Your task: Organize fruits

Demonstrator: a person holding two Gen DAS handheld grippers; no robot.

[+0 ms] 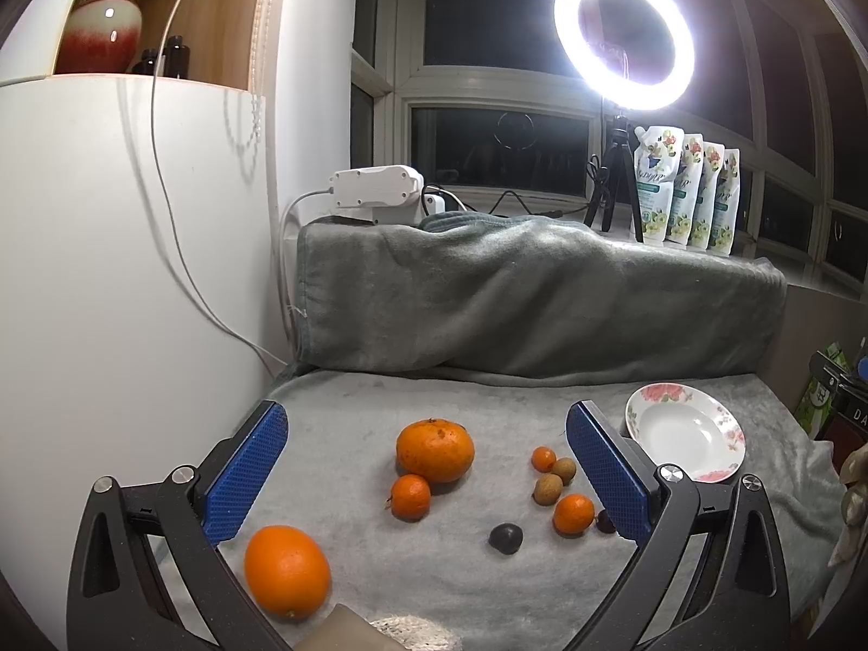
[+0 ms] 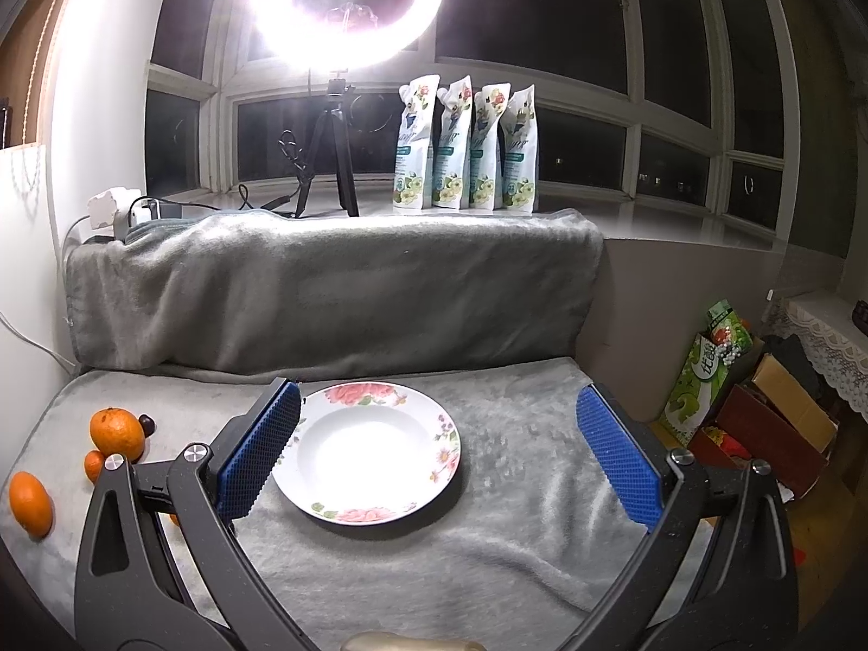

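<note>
Hovering with both tools spread and nothing pinched — your left gripper [image 1: 428,466] frames the big tangerine [image 1: 435,450], with the orange [image 1: 287,570] at 7 o'clock. Your right gripper [image 2: 438,450] brackets the bare floral plate [image 2: 367,451] — fruit sits on the grey blanket [image 2: 504,531] at 9 o'clock.

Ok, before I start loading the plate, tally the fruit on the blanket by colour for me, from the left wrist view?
Orange citrus: 5, namely the big orange, the large mandarin and three small ones.
Tan-brown longan-like fruits: 2.
Dark fruits: 2, one round, one partly hidden behind the left tongs' finger.
Total: 9. Floral plate: 0.
</note>
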